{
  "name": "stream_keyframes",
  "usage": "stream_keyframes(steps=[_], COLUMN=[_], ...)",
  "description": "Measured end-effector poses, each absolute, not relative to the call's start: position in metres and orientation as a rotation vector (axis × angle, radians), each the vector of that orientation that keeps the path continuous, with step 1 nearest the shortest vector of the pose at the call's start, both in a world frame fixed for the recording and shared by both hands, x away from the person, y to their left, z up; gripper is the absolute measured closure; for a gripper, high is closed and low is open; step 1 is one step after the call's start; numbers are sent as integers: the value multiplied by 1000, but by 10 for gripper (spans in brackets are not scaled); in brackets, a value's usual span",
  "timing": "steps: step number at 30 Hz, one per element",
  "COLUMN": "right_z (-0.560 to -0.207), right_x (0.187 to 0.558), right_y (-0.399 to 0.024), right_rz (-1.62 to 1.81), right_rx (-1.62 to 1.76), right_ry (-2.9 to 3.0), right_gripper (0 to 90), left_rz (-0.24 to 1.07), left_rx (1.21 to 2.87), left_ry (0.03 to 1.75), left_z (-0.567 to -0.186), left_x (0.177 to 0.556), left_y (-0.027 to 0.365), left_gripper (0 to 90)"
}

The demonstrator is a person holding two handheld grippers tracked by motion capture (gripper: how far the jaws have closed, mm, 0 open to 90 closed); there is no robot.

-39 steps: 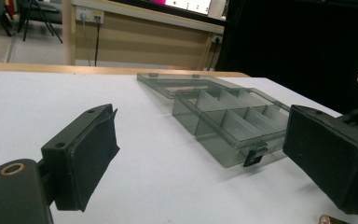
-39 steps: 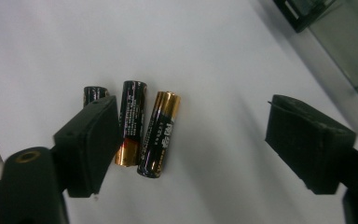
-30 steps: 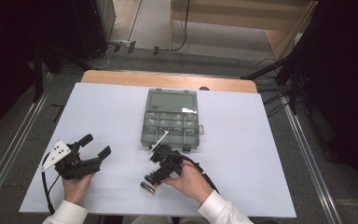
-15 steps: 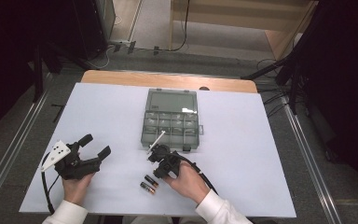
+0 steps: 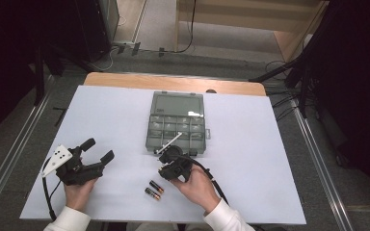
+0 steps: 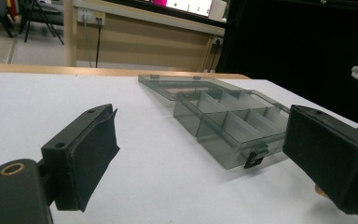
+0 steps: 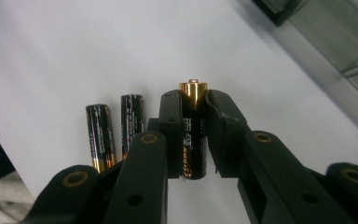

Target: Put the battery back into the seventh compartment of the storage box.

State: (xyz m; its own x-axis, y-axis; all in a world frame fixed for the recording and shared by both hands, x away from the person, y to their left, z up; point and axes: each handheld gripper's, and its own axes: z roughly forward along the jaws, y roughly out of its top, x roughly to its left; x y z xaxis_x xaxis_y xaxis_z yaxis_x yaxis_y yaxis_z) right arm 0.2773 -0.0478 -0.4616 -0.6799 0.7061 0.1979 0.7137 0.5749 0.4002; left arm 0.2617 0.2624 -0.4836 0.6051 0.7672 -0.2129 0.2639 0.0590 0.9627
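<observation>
Presently I list: my right gripper point(image 7: 193, 140), jaws clamped on a black-and-gold cylindrical battery point(image 7: 192, 135), gold tip poking out beyond the pads, lower end hidden between the jaws. Two more black-and-gold batteries point(image 7: 116, 128) lie side by side on the white table point(image 5: 250, 144), just beside it. In the high view my hand covers that gripper's grip. My left gripper point(image 6: 205, 158) rests wide open, nothing between the pads, well apart from the rest. The grey translucent compartment box point(image 5: 176, 122) lies open; its contents I cannot make out.
</observation>
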Motion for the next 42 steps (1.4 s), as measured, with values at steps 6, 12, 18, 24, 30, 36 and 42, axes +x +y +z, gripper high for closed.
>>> stream_keyframes(steps=[6,12,18,24,30,36,42], right_z=[-453,-448,-448,-449,-451,-456,-462], right_x=[280,284,293,299,304,312,321], right_y=[-62,-79,-95,-109,-120,-129,-133], right_rz=[-846,-1053,-1173,-1266,-1355,-1410,-1399], right_rx=[-1300,-1362,-1447,-1543,-1631,-1665,-1716], right_ry=[-2717,-2603,-2503,-2401,-2287,-2156,-2109], right_gripper=[783,783,783,782,783,782,782], left_rz=[475,474,473,472,472,472,471], left_rx=[1511,1512,1511,1511,1513,1516,1511], left_ry=[909,908,908,908,908,908,908], left_z=[-484,-484,-484,-484,-484,-484,-484], left_x=[262,262,262,262,262,262,262], left_y=[262,262,262,262,262,262,262], left_gripper=[96,96,96,96,96,96,96])
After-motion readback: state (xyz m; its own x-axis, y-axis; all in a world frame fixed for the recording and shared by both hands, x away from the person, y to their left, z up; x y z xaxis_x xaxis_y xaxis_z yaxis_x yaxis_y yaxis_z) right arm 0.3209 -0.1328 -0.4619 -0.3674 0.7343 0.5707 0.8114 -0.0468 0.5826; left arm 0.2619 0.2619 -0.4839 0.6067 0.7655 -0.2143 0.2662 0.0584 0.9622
